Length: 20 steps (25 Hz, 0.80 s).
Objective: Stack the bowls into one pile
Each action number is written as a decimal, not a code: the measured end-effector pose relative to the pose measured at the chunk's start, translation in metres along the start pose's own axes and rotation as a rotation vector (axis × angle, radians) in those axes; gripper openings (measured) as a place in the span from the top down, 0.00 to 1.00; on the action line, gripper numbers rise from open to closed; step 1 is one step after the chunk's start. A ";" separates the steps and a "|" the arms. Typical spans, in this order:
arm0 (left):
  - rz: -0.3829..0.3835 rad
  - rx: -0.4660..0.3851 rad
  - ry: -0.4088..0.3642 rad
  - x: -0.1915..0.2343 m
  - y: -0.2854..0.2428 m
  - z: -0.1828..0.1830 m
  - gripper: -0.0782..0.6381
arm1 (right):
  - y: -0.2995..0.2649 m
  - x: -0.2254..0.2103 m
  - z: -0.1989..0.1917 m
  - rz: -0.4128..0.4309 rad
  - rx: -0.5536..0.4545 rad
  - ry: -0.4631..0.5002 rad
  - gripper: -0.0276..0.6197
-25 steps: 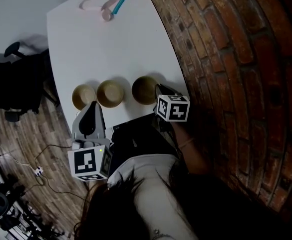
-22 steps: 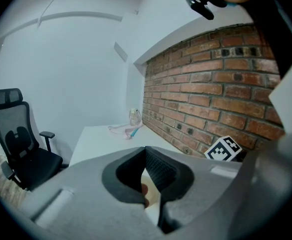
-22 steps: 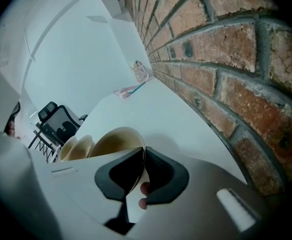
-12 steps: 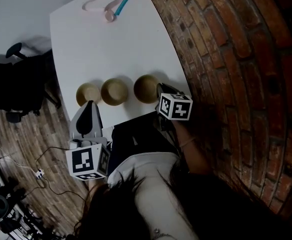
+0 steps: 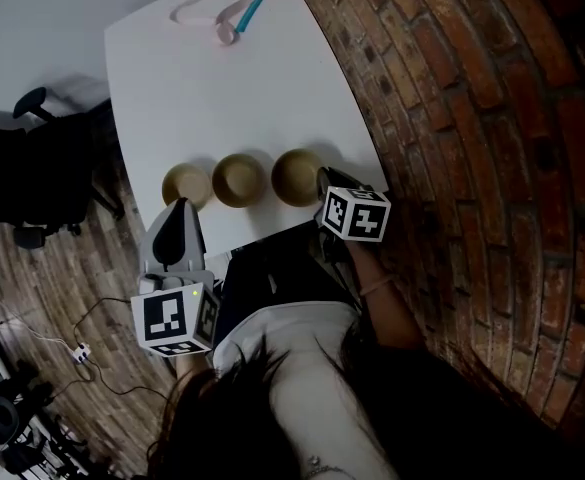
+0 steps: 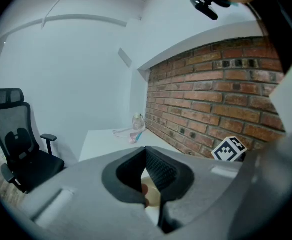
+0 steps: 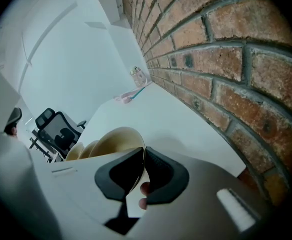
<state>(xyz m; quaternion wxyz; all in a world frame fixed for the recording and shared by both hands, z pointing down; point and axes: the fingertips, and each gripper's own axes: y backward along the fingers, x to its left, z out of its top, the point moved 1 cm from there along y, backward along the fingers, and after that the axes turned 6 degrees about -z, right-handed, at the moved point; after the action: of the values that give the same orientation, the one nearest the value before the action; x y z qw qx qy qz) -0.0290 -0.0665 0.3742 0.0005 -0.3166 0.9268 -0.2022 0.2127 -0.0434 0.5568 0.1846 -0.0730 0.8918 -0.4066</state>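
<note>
Tan bowls stand in a row near the table's [image 5: 232, 88] front edge: left bowl [image 5: 186, 183] at 9 o'clock, middle bowl [image 5: 239, 178], and right bowl [image 5: 297, 175] at 3 o'clock. The right gripper [image 5: 324, 180] has its jaws pinched on the right bowl's rim, at that bowl's 3 o'clock side. The left gripper [image 5: 179, 208] hovers at 6 o'clock of the left bowl, jaws together on nothing. The step in hand looks like lifting the right bowl. Raise it straight up, hold it level, carry it toward 9 o'clock, centre it over the middle bowl, and lower it before letting go. A rim pinch may let it swing.
</note>
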 end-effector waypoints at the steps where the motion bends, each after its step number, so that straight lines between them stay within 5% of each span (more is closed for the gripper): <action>1: -0.004 -0.002 -0.003 0.001 0.001 0.001 0.89 | 0.002 0.001 0.000 -0.002 -0.002 -0.004 0.92; 20: -0.030 -0.028 0.005 0.026 0.019 0.007 0.89 | 0.012 0.032 0.001 -0.010 -0.023 -0.011 0.92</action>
<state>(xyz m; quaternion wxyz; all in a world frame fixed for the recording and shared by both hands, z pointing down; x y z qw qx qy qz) -0.0603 -0.0704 0.3642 -0.0091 -0.3297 0.9248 -0.1898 0.1836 -0.0448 0.5383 0.1867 -0.0818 0.8949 -0.3969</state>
